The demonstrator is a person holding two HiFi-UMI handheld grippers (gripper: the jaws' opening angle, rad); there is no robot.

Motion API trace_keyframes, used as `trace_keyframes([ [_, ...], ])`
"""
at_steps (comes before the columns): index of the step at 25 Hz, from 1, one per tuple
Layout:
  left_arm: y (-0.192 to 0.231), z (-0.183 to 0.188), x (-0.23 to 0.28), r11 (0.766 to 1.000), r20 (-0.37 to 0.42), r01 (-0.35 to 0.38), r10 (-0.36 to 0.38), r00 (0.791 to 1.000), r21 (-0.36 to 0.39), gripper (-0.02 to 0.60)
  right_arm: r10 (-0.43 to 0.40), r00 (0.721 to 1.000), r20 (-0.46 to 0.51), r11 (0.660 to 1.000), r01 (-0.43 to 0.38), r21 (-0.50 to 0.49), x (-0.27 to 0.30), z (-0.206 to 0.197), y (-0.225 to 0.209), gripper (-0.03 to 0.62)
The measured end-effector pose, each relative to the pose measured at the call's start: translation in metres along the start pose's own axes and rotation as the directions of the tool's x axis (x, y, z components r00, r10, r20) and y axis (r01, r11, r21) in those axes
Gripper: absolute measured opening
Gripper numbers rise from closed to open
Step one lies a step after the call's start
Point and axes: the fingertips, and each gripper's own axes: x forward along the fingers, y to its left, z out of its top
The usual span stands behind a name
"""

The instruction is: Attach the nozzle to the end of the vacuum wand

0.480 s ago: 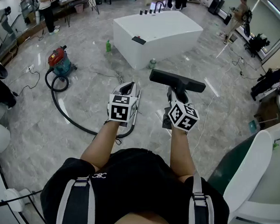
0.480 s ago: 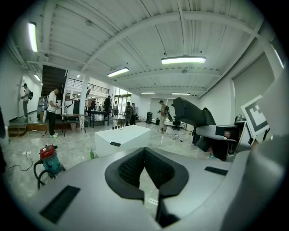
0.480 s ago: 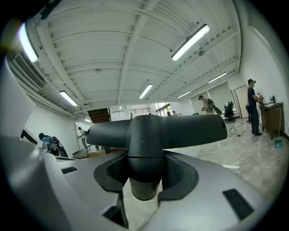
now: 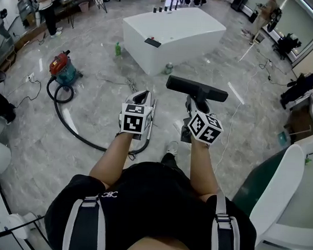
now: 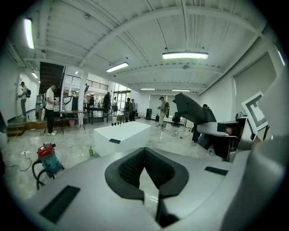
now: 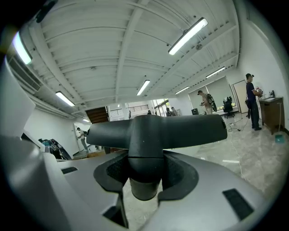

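Note:
A black T-shaped nozzle (image 4: 197, 89) is held up in front of me, its wide head level and crosswise. My right gripper (image 4: 196, 102) is shut on its round neck; in the right gripper view the nozzle (image 6: 153, 128) fills the gap between the pads of that gripper (image 6: 145, 173). My left gripper (image 4: 143, 98) hangs beside it to the left, shut with nothing in it, and its dark pads meet in the left gripper view (image 5: 144, 153). A black hose (image 4: 69, 125) runs over the floor from the red and blue vacuum (image 4: 60, 67) to below my left gripper. The hose's end is hidden.
A large white block (image 4: 172, 38) stands ahead on the marble floor, with a green bottle (image 4: 118, 49) at its left and a can (image 4: 169, 69) at its front. A white chair (image 4: 277, 198) is close on the right. Cables lie about, and people stand along the far walls.
The head view has shifted a little, so the floor scene sits slightly higher and left. A shoe now shows below the grippers. Both grippers keep their places and the nozzle stays held.

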Motion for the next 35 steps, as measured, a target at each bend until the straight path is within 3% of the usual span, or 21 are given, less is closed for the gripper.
trace_keyframes([
  [10,-0.005,0.036,0.11,0.999,-0.011,-0.036,0.037,0.999,0.02,0.011,0.046,0.998,0.044,0.999,-0.046,-0.011,0.087,0.048,-0.063,0.183],
  [15,-0.032,0.063,0.184,0.993,-0.013,0.022,-0.024,1.0,-0.117,0.011,0.052,0.996,0.066,0.999,-0.052,-0.012,0.128,0.083,-0.124,0.183],
  [20,-0.047,0.081,0.252,0.999,-0.028,-0.033,0.032,0.999,-0.027,0.011,0.053,0.998,0.038,0.999,-0.053,0.003,0.17,0.095,-0.185,0.183],
  [25,-0.048,0.086,0.306,0.996,-0.064,-0.088,0.087,0.994,-0.007,0.011,0.075,0.997,-0.011,0.997,-0.075,0.031,0.218,0.1,-0.23,0.183],
  [27,-0.041,0.08,0.317,0.992,-0.082,-0.126,0.125,0.989,0.002,0.011,0.098,0.995,-0.033,0.995,-0.097,0.039,0.235,0.1,-0.239,0.183],
  [32,-0.013,0.064,0.333,0.969,-0.102,-0.22,0.232,0.967,0.114,0.011,0.149,0.985,-0.083,0.988,-0.144,0.06,0.278,0.09,-0.245,0.183],
  [35,0.006,0.049,0.342,0.968,-0.141,-0.238,0.247,0.959,0.073,0.011,0.184,0.974,-0.13,0.982,-0.177,0.065,0.302,0.079,-0.238,0.183],
])
